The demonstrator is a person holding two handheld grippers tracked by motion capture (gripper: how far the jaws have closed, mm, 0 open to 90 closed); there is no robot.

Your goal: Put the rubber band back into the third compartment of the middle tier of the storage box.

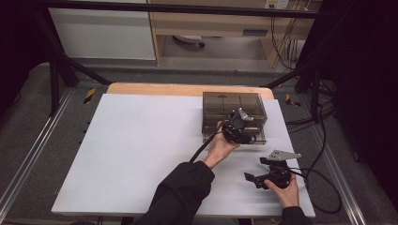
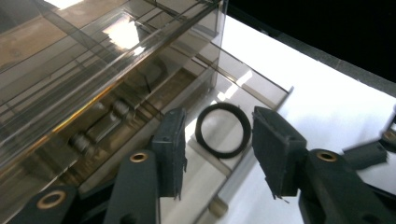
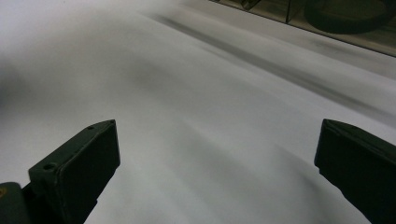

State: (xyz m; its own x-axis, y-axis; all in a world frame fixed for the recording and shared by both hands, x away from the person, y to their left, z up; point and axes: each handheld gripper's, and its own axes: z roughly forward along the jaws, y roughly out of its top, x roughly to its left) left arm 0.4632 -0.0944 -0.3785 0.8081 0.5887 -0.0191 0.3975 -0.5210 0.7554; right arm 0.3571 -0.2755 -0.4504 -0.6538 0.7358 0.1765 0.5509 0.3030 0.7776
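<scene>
smoked plastic: a clear brown-tinted organiser box (image 1: 234, 105) stands at the far right of the table, its far edge close to the strip of bare wood (image 1: 141, 88) along the table's back.
white cover: a pale sheet (image 1: 136, 150) spreads over the table top, wide and bare on the left half, with open room from the box to the left edge.
black ring: a dark rubber ring (image 2: 223, 129) lies flat in the pulled-out drawer (image 2: 205, 172) at the box's near side, just inside the drawer's clear front wall; the right gripper view catches the ring (image 3: 350, 14) at its top edge, behind that wall.
left gripper: the left gripper (image 2: 217, 154) hovers over the drawer with the ring seen through the gap; its jaws stand apart and touch nothing, pads clear of the ring.
left hand: the left hand (image 1: 220, 145) reaches in from the bottom, sleeve dark, cable trailing back over the sheet.
right gripper: the right gripper (image 3: 215, 163) rests low near the table's near right corner, jaws spread wide over bare sheet, nothing between them.
right hand: the right hand (image 1: 284, 187) sits close to the sheet's right edge, well apart from the box.
surround: black frame rails (image 1: 187, 8) ring the table, cables hang off the right side.
</scene>
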